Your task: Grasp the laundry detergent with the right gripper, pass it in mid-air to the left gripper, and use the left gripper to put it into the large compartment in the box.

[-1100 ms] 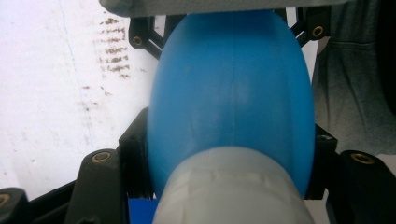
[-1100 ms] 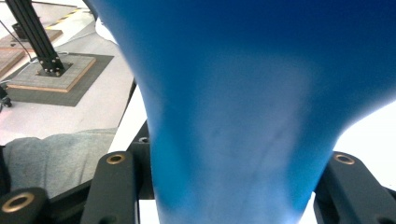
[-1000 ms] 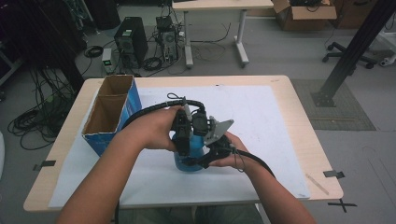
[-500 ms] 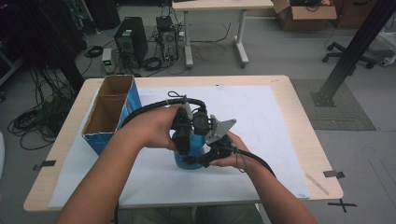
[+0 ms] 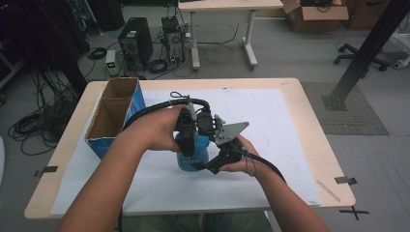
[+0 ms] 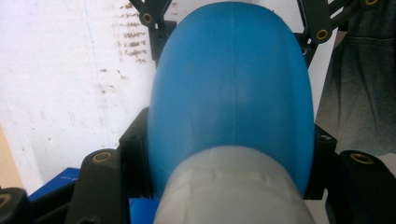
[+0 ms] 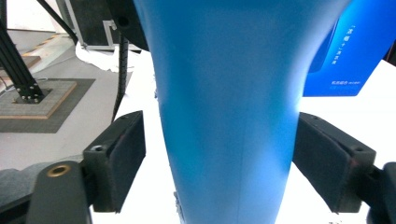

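Right claw (image 7: 219, 158) newly open around bottle (image 7: 233, 102)

The right gripper (image 7: 224, 163) has just been opening: its fingers (image 7: 122, 156) now stand clear of the blue bottle (image 7: 233, 102) that sits between them, gaps on both sides.

An open blue cardboard box (image 5: 113, 118) with two compartments stands on the far left part of the wooden table (image 5: 319, 133), on the left edge of a white sheet (image 5: 270, 121) that covers most of the tabletop. Black tape marks (image 5: 345, 180) sit on the table's near corners. On the floor beyond the table, a black computer tower (image 5: 135, 46) stands among tangled cables (image 5: 167, 65). A second table (image 5: 222, 6) stands farther off, with a cardboard box (image 5: 314, 14) to its right. At far right a black metal post (image 5: 367, 53) rises from a grey mat (image 5: 355, 108).
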Tool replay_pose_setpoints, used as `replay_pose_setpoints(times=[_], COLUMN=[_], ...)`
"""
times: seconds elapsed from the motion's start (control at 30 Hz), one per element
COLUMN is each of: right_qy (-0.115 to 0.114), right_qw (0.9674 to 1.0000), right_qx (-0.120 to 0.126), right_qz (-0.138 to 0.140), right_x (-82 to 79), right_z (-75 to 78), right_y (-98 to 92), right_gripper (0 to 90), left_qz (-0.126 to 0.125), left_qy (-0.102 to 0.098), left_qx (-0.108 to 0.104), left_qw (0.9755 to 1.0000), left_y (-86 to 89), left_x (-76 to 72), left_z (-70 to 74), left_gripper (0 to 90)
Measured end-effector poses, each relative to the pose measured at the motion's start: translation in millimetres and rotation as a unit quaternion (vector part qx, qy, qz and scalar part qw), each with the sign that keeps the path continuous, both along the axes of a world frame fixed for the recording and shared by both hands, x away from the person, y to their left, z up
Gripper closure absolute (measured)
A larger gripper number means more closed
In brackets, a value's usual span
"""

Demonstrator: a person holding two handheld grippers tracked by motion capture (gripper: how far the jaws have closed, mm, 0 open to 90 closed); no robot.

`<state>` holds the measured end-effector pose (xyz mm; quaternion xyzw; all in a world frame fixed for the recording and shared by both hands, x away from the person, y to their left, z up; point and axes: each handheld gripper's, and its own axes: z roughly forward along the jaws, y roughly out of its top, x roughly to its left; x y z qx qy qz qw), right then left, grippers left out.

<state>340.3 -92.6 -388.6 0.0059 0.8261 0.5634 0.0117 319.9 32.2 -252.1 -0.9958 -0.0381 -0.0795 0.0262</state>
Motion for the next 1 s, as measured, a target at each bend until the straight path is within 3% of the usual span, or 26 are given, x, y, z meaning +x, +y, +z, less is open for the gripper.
replay_pose_setpoints(times=[0.27, 0.53, 0.73, 1.0], right_qy=[-0.004, -0.003, -0.004, -0.016], right_qw=[1.0, 0.9998, 0.9994, 0.9984], right_qx=[-0.004, -0.015, -0.024, -0.038], right_qz=[-0.007, -0.015, -0.025, -0.038], right_x=[1.1, 1.8, 3.5, 5.6], right_z=[-0.8, -1.7, 0.7, 12.9], right_y=[-0.3, -2.6, -11.9, -34.6], right_gripper=[14.8, 8.9, 0.8, 0.4], left_qz=[0.009, 0.04, 0.088, 0.135], left_qy=[0.005, 0.004, 0.012, 0.02], left_qx=[0.0, 0.001, -0.006, -0.01], left_qw=[0.9999, 0.9992, 0.996, 0.9906], left_y=[0.1, 0.9, 3.0, 4.6], left_x=[2.2, 6.9, 14.0, 20.9], left_z=[0.8, 2.0, 5.9, 15.6], left_gripper=[38.7, 38.6, 38.5, 38.5])
